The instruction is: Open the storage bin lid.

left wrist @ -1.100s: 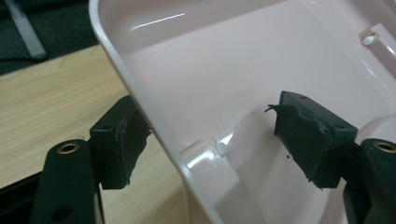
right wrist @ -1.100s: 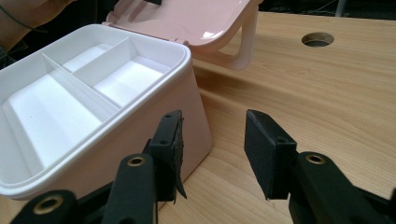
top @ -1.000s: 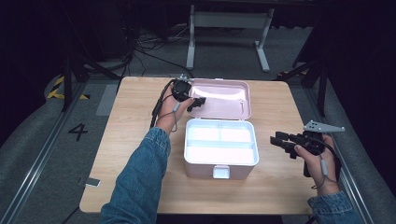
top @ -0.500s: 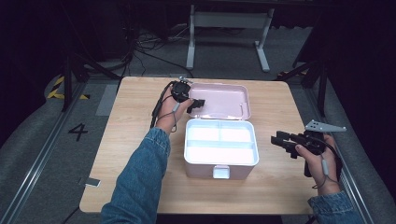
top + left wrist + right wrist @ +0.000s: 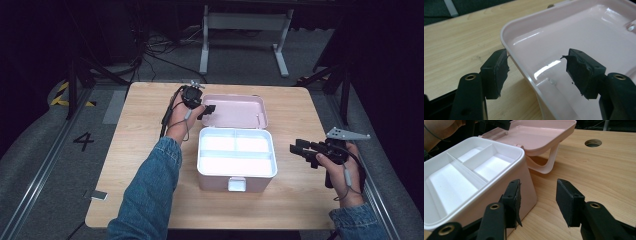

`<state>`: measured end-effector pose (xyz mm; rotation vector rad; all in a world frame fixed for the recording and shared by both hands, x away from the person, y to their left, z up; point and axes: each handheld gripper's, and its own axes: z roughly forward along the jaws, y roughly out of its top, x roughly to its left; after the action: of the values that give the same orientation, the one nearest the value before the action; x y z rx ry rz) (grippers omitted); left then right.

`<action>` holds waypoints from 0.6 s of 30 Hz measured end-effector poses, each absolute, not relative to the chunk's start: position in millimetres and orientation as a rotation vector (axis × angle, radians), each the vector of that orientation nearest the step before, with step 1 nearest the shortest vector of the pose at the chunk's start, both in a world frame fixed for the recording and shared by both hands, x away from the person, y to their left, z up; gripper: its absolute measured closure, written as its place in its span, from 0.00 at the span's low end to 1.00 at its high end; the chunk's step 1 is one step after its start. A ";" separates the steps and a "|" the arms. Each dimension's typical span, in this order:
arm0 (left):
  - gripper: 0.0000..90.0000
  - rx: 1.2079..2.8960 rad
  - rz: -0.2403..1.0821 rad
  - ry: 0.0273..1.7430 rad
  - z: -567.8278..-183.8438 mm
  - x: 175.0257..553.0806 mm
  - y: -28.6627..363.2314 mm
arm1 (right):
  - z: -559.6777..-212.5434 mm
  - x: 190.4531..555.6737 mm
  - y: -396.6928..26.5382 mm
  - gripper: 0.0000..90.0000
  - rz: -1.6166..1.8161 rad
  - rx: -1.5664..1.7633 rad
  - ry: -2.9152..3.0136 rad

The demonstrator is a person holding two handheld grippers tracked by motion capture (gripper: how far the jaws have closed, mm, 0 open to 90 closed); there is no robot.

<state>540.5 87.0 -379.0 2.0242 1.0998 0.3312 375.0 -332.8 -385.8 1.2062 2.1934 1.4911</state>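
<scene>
A pink box stands open mid-table, a white divided tray inside it. Its lid lies tipped back behind it. My left gripper is at the lid's left rim. In the left gripper view its jaws straddle that rim, one pad outside, the other over the lid's glossy inside. They have just been closing and do not press on the rim. My right gripper hovers right of the box, open and holding nothing, beside the box's wall.
The pink carry handle hangs under the lid. The wooden table has a round cable hole at the far right. A white metal stand is behind the table. A small tag lies at the table's front left edge.
</scene>
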 end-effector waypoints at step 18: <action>0.39 1.965 0.420 0.884 -308.5 474.3 108.7 | -373.2 397.2 -321.0 0.59 1.541 1.157 2.198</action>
<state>474.3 108.7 -308.5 1.9651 0.8836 0.4204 397.2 -321.0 -373.2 1.1566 2.1975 1.5414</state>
